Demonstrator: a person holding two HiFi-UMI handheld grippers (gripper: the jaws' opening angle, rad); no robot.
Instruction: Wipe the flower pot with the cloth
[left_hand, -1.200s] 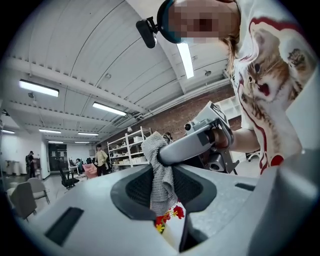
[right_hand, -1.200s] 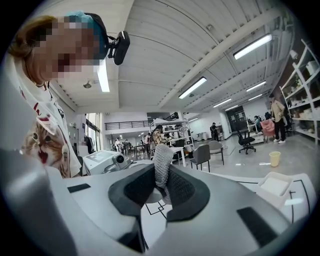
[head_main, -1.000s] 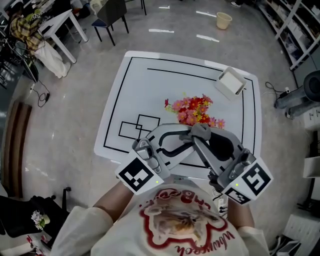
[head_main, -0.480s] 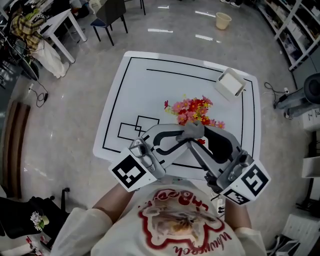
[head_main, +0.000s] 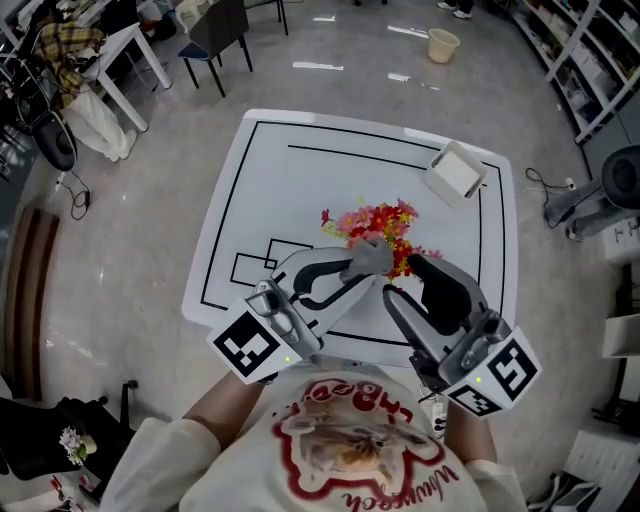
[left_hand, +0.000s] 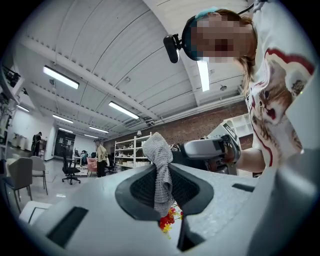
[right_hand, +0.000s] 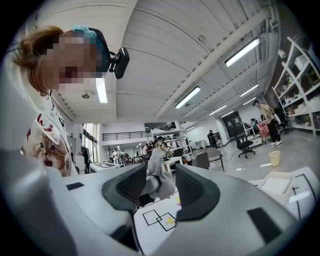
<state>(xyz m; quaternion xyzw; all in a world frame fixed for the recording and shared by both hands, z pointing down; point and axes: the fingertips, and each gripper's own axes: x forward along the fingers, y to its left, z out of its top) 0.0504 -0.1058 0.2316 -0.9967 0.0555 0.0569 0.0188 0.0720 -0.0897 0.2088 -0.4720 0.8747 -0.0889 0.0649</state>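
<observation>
A grey knitted cloth (head_main: 368, 256) is pinched in my left gripper (head_main: 358, 270), whose jaws have just been closing on it. In the left gripper view the cloth (left_hand: 159, 165) stands up between the dark pads. Beyond it is the flower pot's bunch of red and pink flowers (head_main: 375, 222) on the white table (head_main: 260, 190); the pot itself is hidden beneath them. My right gripper (head_main: 402, 277) is open just right of the cloth. In the right gripper view the cloth (right_hand: 156, 172) shows in the gap between the jaws without touching the pads.
A white box (head_main: 455, 170) sits at the table's far right corner. Black lines and two small squares (head_main: 270, 262) mark the tabletop. Chairs, a small white table (head_main: 120, 55) and shelves stand on the floor around.
The two grippers met at the cloth a second ago. Now the right gripper has drawn back from it, and the left has swung left with the cloth, nearer the flowers.
</observation>
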